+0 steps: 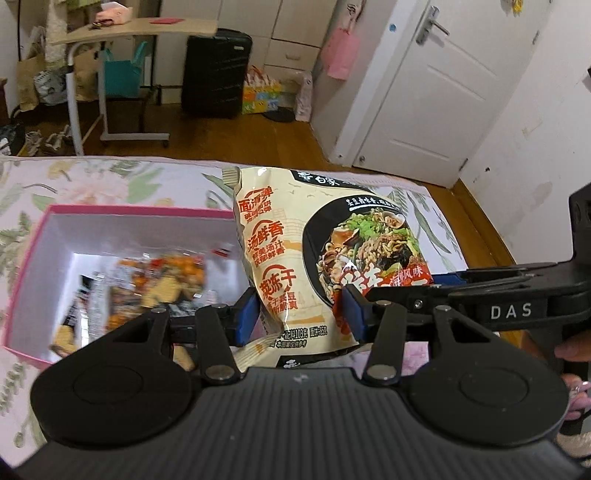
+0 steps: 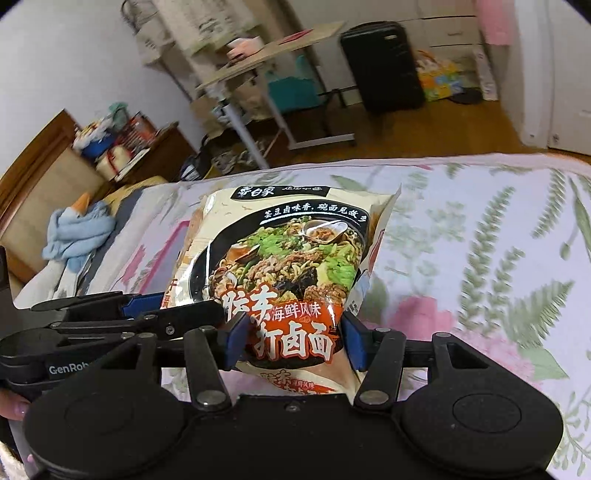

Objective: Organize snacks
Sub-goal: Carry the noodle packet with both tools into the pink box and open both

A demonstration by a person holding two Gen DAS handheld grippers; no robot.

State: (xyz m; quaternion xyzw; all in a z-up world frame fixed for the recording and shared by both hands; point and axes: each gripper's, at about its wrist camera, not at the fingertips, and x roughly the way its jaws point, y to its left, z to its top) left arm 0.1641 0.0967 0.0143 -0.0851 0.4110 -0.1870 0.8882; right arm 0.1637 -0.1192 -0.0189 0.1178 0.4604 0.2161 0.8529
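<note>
Left wrist view: your left gripper (image 1: pixel 301 314) has its blue pads closed on the lower edge of the noodle packet (image 1: pixel 325 258), which crumples between them. Your right gripper (image 2: pixel 295 338) grips the same noodle packet (image 2: pixel 291 266) at its lower end, blue pads against both sides. The packet is held above the flowered bedsheet (image 2: pixel 480 240). Just left of it lies the open pink box (image 1: pixel 37 251), white inside, with blurred snack packs (image 1: pixel 159 280) in it. Beyond: wooden floor (image 1: pixel 229 136), black suitcase (image 1: pixel 216 74), rolling table (image 1: pixel 140 29), white door (image 1: pixel 443 85).
</note>
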